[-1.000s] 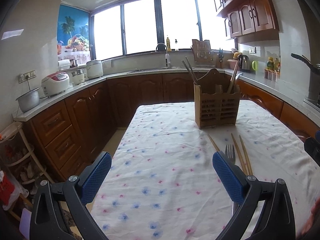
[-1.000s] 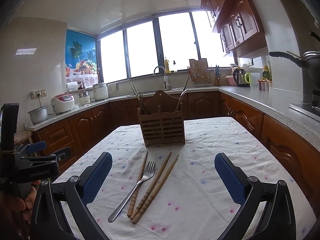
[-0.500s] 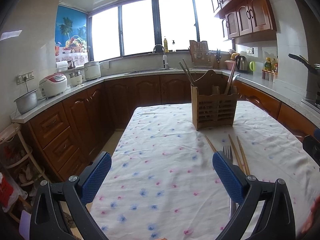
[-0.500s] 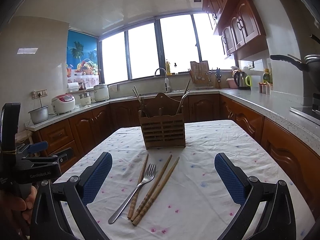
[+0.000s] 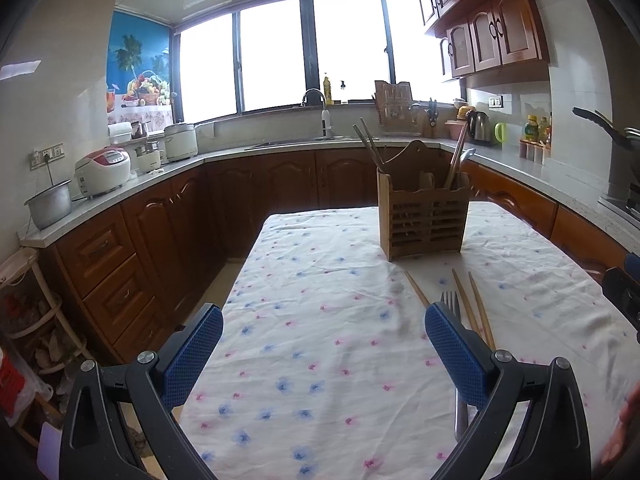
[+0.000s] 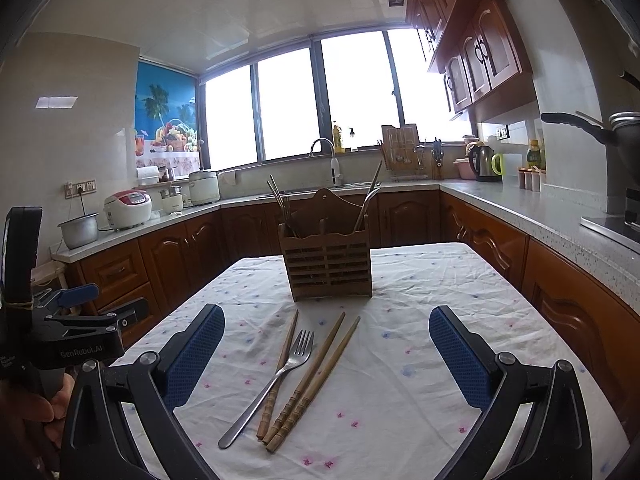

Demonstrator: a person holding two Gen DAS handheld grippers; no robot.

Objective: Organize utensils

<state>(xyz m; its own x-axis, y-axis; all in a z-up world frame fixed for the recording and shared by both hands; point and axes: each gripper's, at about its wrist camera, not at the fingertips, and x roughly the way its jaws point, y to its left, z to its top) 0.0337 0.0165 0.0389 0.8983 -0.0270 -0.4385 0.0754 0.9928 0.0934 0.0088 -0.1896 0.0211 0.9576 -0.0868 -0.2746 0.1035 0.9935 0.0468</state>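
One floral tablecloth (image 6: pixel 420 360) under fork (image 6: pixel 280 372), chopsticks (image 6: pixel 316 376); kitchen counter (image 6: pixel 520 208) behind

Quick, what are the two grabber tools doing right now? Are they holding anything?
Left tool: open, holding nothing, above the tablecloth.
Right tool: open, holding nothing, above the fork and chopsticks.

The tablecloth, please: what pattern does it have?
White tablecloth with small blue and pink flowers; left wrist view.
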